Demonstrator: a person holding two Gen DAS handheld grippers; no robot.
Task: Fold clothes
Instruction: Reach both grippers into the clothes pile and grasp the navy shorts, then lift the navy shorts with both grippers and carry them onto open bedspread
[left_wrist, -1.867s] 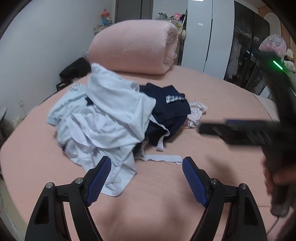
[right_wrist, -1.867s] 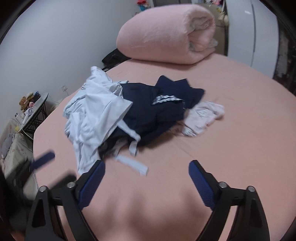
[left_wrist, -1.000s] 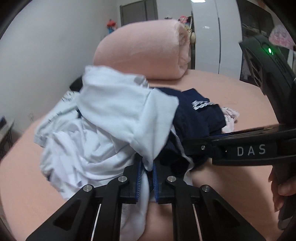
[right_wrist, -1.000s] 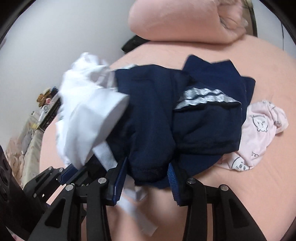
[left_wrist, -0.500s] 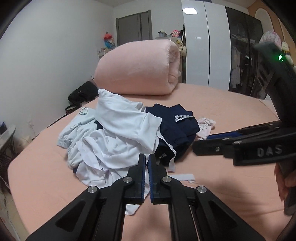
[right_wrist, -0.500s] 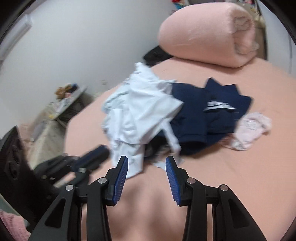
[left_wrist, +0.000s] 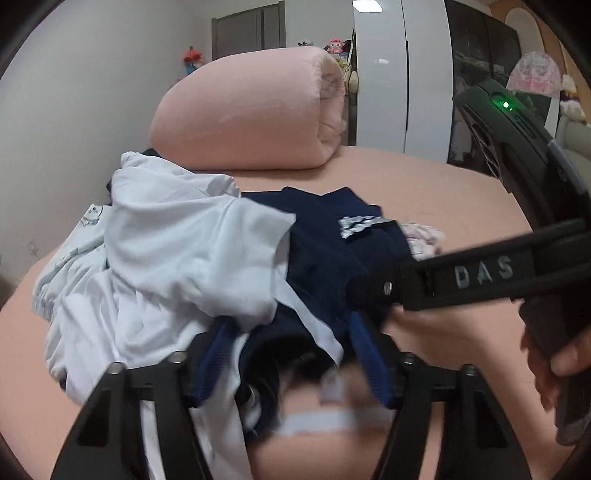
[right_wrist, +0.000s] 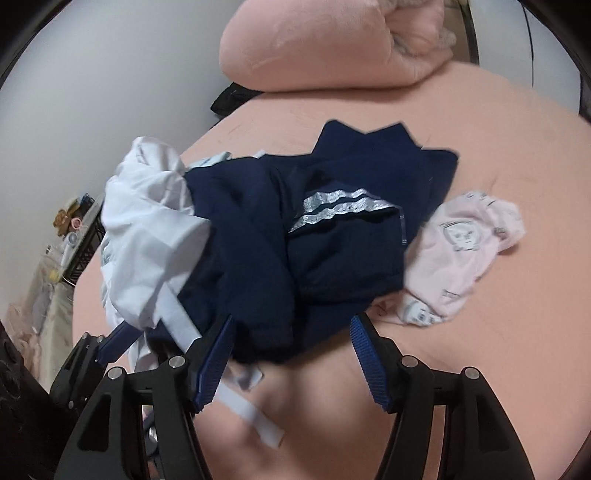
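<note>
A heap of clothes (right_wrist: 258, 236) is seen mid-frame on the pink bed (right_wrist: 498, 369): a navy garment (right_wrist: 332, 258) over a white shirt (left_wrist: 184, 251), with a pale pink garment (right_wrist: 461, 251) at its right. The left gripper (left_wrist: 291, 354) is set apart around the heap's near edge, its jaws just opened. The right gripper (right_wrist: 291, 354) is likewise spread, having just been widened, with navy cloth between the unpressed pads. A rolled pink quilt (left_wrist: 251, 110) lies at the top.
</note>
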